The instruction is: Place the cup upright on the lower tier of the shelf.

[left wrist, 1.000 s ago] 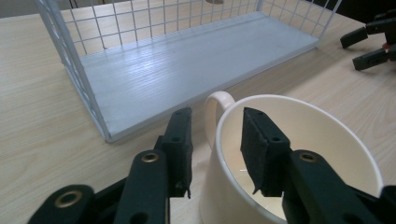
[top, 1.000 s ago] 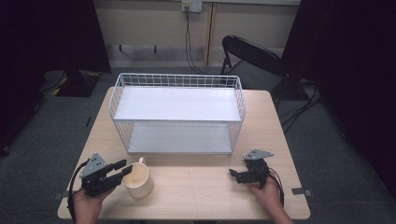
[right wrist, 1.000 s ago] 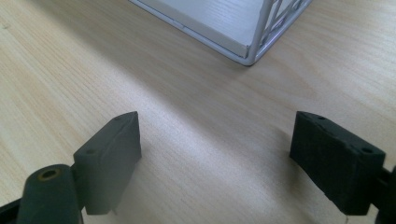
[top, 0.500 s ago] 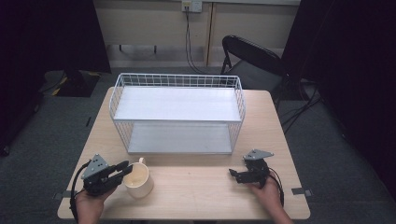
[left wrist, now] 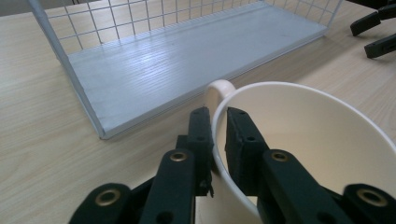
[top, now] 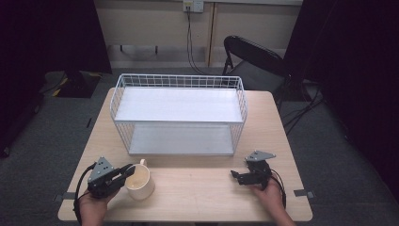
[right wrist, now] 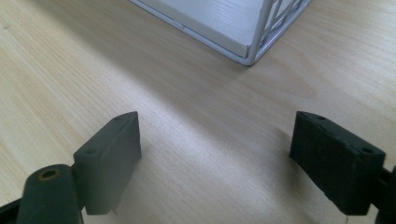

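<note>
A cream mug [top: 138, 181] stands upright on the wooden table [top: 197, 188] at the front left, its handle [left wrist: 217, 91] turned toward the rack. My left gripper [top: 126, 171] has just been closing and is shut on the mug's rim [left wrist: 217, 125], one jaw outside the wall and one inside. The mug [left wrist: 308, 154] looks empty from the left gripper view. At the front right, my right gripper [top: 238, 177] rests low over the table with its jaws wide apart and only bare wood between them [right wrist: 215, 140].
A white wire rack [top: 179, 115] with two white shelves stands in the middle of the table; its lower shelf [left wrist: 187, 60] opens toward me. Its corner post [right wrist: 257, 46] is just beyond the right gripper. A black folding chair [top: 256, 61] stands behind the table.
My left gripper's jaws have closed in on the mug's rim. Both hands and the mug have kept their places.
</note>
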`<state>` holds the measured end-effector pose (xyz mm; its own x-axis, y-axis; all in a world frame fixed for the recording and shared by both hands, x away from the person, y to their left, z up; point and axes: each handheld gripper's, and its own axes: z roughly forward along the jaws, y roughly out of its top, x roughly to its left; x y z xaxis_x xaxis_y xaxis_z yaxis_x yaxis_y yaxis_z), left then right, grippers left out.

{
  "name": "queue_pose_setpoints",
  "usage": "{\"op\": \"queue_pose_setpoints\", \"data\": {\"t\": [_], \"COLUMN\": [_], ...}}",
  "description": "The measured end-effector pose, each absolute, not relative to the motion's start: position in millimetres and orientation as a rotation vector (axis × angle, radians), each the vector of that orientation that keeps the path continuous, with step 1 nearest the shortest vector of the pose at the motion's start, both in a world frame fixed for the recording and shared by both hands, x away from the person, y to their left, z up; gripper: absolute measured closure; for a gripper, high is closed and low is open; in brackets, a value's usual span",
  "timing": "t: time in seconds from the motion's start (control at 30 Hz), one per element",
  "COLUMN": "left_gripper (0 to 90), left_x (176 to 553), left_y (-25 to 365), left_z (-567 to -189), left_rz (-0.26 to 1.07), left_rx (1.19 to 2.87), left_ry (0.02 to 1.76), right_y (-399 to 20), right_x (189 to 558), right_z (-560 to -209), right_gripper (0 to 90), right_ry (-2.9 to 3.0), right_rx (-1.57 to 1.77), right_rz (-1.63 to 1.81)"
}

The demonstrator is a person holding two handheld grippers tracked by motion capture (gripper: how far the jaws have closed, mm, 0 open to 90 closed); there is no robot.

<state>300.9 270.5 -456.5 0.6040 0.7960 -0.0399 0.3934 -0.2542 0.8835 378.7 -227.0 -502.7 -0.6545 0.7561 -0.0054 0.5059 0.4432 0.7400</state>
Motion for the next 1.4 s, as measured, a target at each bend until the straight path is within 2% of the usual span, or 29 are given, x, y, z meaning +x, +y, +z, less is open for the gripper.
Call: {"op": "queue_pose_setpoints", "data": {"t": [0.4,0.9,1.4], "left_gripper": [81.7,81.8,81.8], "left_x": [297.7,294.5,304.6], "left_y": [266.8,271.9,258.0], "left_z": [-452.2,-441.3,-428.9], "left_rz": [0.604,0.58,0.636], "left_rx": [1.892,1.816,1.787], "left_ry": [0.939,0.974,0.984], "right_y": [-227.1,-227.0,-227.0], "right_x": [378.7,378.7,378.7], "right_z": [-502.7,-502.7,-502.7], "right_gripper": [15.7,15.7,15.7], "right_ry": [2.364,2.364,2.365], "right_rx": [1.077,1.078,1.078], "right_rz": [1.043,1.043,1.043]}}
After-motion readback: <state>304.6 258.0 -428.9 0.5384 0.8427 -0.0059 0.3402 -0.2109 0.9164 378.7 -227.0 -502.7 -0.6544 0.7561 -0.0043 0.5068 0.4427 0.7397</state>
